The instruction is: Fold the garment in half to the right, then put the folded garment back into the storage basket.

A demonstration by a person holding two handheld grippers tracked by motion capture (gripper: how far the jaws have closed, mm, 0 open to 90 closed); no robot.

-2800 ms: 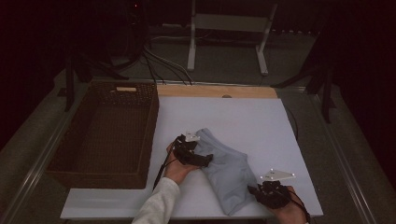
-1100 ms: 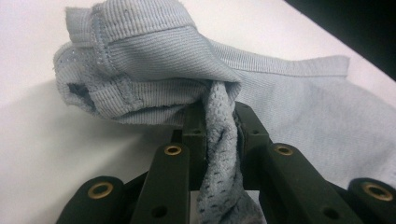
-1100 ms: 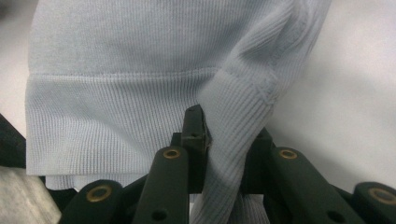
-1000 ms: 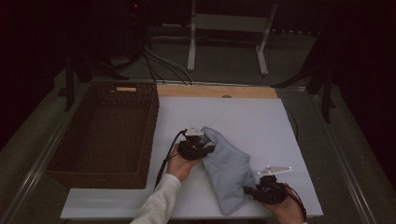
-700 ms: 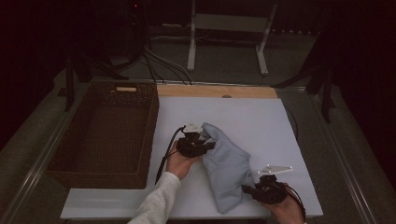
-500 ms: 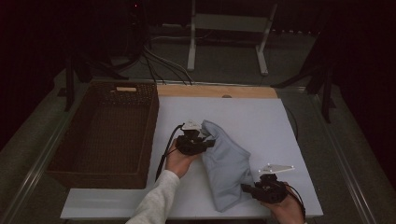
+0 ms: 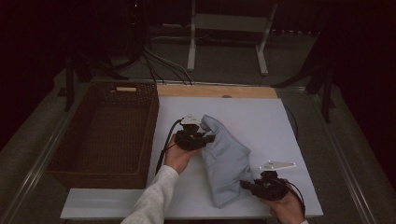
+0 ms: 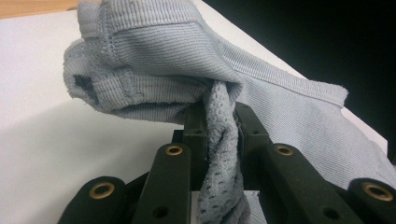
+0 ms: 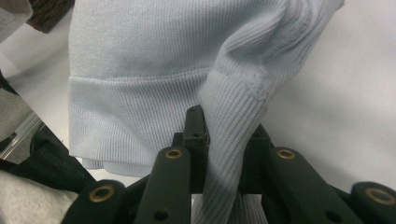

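A light blue-grey knit garment (image 7: 225,156) lies folded on the white table (image 7: 261,121), running from the middle toward the front edge. My left gripper (image 7: 208,138) is shut on the garment's upper left edge; in the left gripper view a bunched strip of fabric (image 8: 219,140) is pinched between the jaws. My right gripper (image 7: 246,185) is shut on the lower right edge, where the right gripper view has a ribbed fold (image 9: 229,135) clamped between the jaws, next to the hem (image 9: 135,88).
A dark wicker basket (image 7: 105,133) stands at the table's left edge, with nothing visible inside. A wooden strip (image 7: 215,91) borders the far edge. Cables (image 7: 159,65) and a white stand (image 7: 229,37) lie on the floor beyond.
Both grippers have carried the garment a little to the left and away from me, and its lower part is folded in narrower. Both stay shut on the fabric.
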